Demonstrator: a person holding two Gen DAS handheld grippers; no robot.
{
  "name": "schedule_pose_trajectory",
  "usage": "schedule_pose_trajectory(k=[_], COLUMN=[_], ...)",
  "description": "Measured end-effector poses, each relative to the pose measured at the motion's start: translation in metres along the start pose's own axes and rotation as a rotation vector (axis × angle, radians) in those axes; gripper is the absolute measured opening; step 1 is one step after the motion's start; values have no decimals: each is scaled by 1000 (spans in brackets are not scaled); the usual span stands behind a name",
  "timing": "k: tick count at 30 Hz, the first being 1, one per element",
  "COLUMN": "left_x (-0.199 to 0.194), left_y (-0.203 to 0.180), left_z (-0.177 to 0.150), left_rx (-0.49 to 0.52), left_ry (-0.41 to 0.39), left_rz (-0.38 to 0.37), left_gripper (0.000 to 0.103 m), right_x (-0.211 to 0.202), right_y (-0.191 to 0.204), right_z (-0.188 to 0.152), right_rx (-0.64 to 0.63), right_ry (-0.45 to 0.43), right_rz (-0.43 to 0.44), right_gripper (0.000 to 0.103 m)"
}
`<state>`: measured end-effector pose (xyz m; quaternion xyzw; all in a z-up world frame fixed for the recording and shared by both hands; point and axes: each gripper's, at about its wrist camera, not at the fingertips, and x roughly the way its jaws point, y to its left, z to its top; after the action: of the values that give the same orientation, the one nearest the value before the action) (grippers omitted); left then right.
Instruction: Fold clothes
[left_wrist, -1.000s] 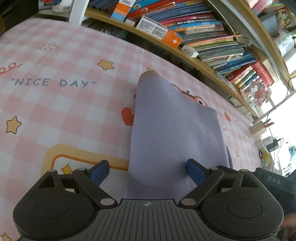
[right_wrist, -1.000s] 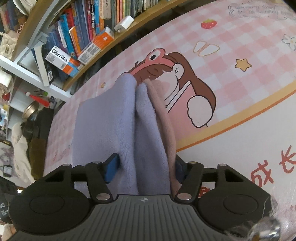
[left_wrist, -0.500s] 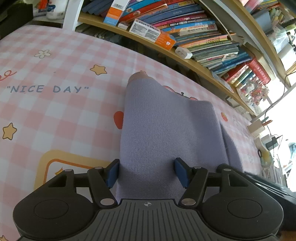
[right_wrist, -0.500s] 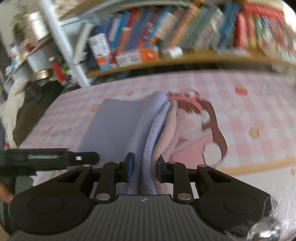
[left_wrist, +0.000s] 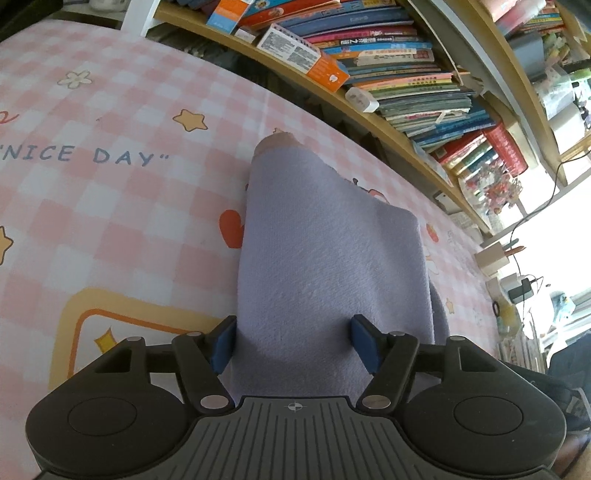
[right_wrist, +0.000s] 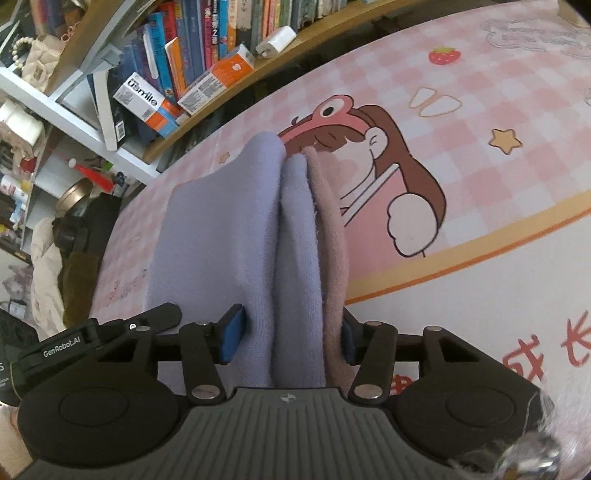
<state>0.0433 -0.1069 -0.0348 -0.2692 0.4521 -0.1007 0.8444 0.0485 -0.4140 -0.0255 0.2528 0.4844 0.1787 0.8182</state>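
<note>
A thick lilac garment (left_wrist: 328, 258) with a pink inner layer (right_wrist: 330, 236) lies folded on the pink checked cartoon sheet (left_wrist: 110, 221). Its near end rises into both grippers. My left gripper (left_wrist: 293, 343) holds that end: the left pad (left_wrist: 223, 343) meets the fabric's edge, while the right pad (left_wrist: 364, 345) rests against cloth that spreads past it. In the right wrist view the garment (right_wrist: 221, 236) stands as several upright folds between the pads of my right gripper (right_wrist: 290, 338). Its jaws are opening, and the pads still touch the folds on both sides.
A curved wooden bookshelf (left_wrist: 388, 55) packed with books and boxes runs along the bed's far edge. Dark clothing and clutter (right_wrist: 70, 251) sit off the bed's left end. The black housing of the other gripper (right_wrist: 74, 343) shows at the left of the right wrist view.
My left jaws came in from wide apart onto the garment's end. The right jaws squeezed the folds while tipping up, then came back down and widened again.
</note>
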Motion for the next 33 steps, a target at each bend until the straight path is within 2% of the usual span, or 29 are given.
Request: schedule_pose_trajectory(k=[3,6,8,10,13,20,33], left_x=[0,-3,-7,-11,-19,-36,-48], left_y=[-4,-12,-22,-30,-38,-53,-95], left_z=[-1,-3,-4,-5,-8,-19,-37], left_rx=[15,46,86,113,124,116,121], left_ry=[-8,-20,-34,-49,-70,-105,-154], left_rz=[19,43,64,82,85,84,127], left_gripper=[63,53,44,42,41,41,41], right_x=[4,4,-1,-7,-17,-39,-72], right_y=[3,8,18,27,34,28,8], right_z=[2,3,2,0,-3,-6,-2], right_rx=[-21,-67,-141,-197,-250,-263,-294], right_ry=[5,2,-17,-45,-75,-89,-97], right_rz=[7,6,-11,-14,-12,25,89], right_gripper=[38,31,29,28,28,28,28])
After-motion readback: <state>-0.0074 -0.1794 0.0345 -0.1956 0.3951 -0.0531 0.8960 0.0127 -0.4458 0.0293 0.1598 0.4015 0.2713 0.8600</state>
